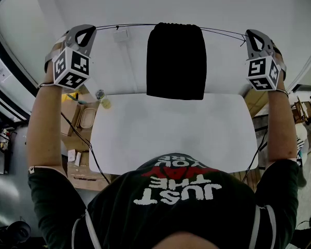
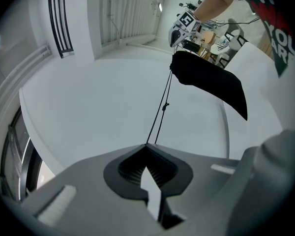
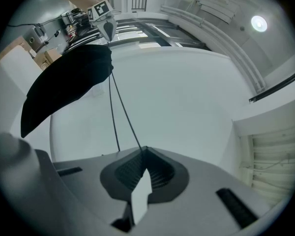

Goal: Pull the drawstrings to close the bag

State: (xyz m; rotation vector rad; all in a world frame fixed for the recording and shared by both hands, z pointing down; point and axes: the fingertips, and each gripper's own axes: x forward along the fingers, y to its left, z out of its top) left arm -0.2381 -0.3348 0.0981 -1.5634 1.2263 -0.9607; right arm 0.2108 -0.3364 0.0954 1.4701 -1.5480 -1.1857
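Note:
A black drawstring bag [image 1: 176, 61] hangs over the far half of the white table [image 1: 171, 134], its mouth gathered tight at the top. Thin black drawstrings run taut from the mouth to both sides. My left gripper [image 1: 93, 29] is shut on the left drawstring [image 1: 129, 26]; my right gripper [image 1: 247, 37] is shut on the right drawstring [image 1: 223, 31]. In the left gripper view the cord [image 2: 162, 109] leads from the closed jaws [image 2: 146, 145] to the bag [image 2: 211, 82]. In the right gripper view the cord [image 3: 120, 112] runs from the jaws [image 3: 143, 147] to the bag [image 3: 64, 87].
A small white tag [image 1: 121, 35] lies on the table near the left cord. Cardboard boxes [image 1: 83, 118] and a small jar [image 1: 100, 94] sit on the floor at the table's left. Wooden furniture stands at the right [image 1: 254, 102]. Walls and railings surround the table's far side.

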